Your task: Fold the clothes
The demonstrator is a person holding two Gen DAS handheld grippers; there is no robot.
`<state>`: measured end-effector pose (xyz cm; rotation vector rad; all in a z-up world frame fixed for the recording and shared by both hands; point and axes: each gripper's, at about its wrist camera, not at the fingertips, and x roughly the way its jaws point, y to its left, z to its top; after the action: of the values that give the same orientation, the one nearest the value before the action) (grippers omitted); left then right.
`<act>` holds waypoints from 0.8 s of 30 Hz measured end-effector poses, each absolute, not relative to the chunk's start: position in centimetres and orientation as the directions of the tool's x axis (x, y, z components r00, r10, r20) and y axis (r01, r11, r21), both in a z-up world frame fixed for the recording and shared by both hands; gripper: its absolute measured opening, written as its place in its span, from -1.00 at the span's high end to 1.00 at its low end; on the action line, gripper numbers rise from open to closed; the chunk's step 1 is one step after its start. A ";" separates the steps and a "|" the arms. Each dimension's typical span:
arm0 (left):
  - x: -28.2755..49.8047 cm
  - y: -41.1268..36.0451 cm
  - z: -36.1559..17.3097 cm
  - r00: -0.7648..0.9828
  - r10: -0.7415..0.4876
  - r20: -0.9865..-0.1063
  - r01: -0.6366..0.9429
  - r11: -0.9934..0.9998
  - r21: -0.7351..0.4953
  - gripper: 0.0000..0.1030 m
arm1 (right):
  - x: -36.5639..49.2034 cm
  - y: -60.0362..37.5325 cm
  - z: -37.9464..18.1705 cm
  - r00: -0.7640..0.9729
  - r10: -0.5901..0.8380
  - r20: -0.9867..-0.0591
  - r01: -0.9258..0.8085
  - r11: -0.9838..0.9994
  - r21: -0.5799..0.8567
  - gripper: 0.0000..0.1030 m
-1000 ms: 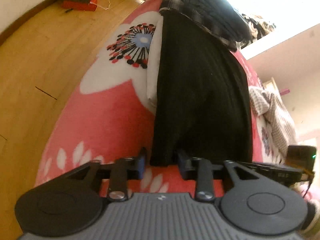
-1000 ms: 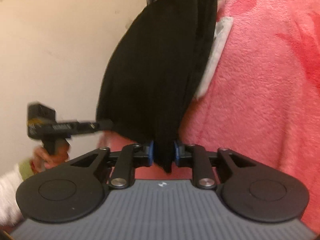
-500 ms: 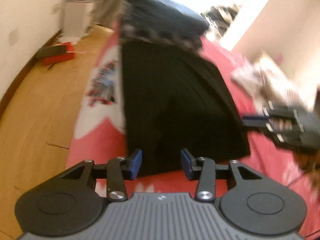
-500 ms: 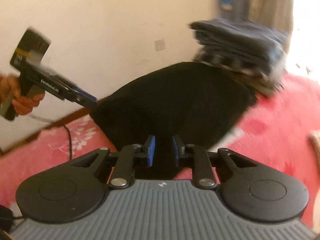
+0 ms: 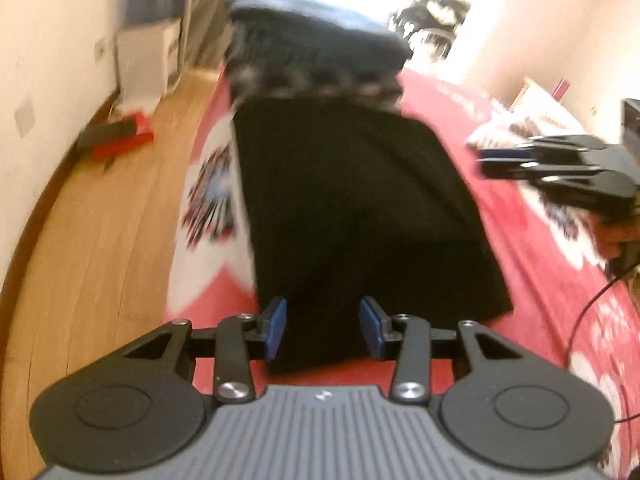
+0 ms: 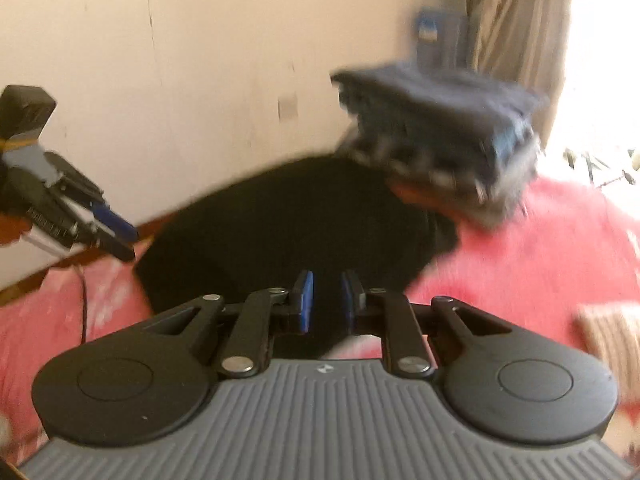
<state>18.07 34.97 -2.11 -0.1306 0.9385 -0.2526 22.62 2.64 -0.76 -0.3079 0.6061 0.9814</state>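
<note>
While flat on pink blanket, black garment beneath both parted tongs.

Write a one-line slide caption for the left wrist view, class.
Left gripper open over a folded black garment on a pink blanket, clothes stack behind, right gripper alongside.

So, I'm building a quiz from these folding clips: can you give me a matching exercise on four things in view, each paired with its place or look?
Things:
1. black garment
2. stack of folded clothes
3. red box
4. blanket

Descriptions:
a. piled at the far end of the black piece
b. pink-red with white flower shapes
c. spread flat, nearest both cameras
d. on the wooden floor, near the wall

Pairs: 1-c, 2-a, 3-d, 4-b
</note>
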 end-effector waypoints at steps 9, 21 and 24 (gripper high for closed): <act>19.6 32.3 -5.9 0.525 -0.241 -0.816 0.176 0.969 -0.173 0.14 | 28.1 3.9 -5.5 0.495 0.507 -0.705 -0.757 0.651 -0.064 0.78; 20.3 33.1 -6.8 0.535 -0.279 -0.798 0.177 0.960 -0.217 0.09 | 33.7 7.0 -4.7 0.460 0.556 -0.692 -0.701 0.706 0.101 0.87; 20.2 33.4 -7.0 0.540 -0.295 -0.789 0.178 0.955 -0.235 0.09 | 35.1 5.0 -4.1 0.559 0.452 -0.695 -0.585 0.809 0.056 0.88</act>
<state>20.20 33.41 -6.98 -0.1320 0.9609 -0.2822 35.14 5.02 -4.05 -0.1893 0.7611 0.6158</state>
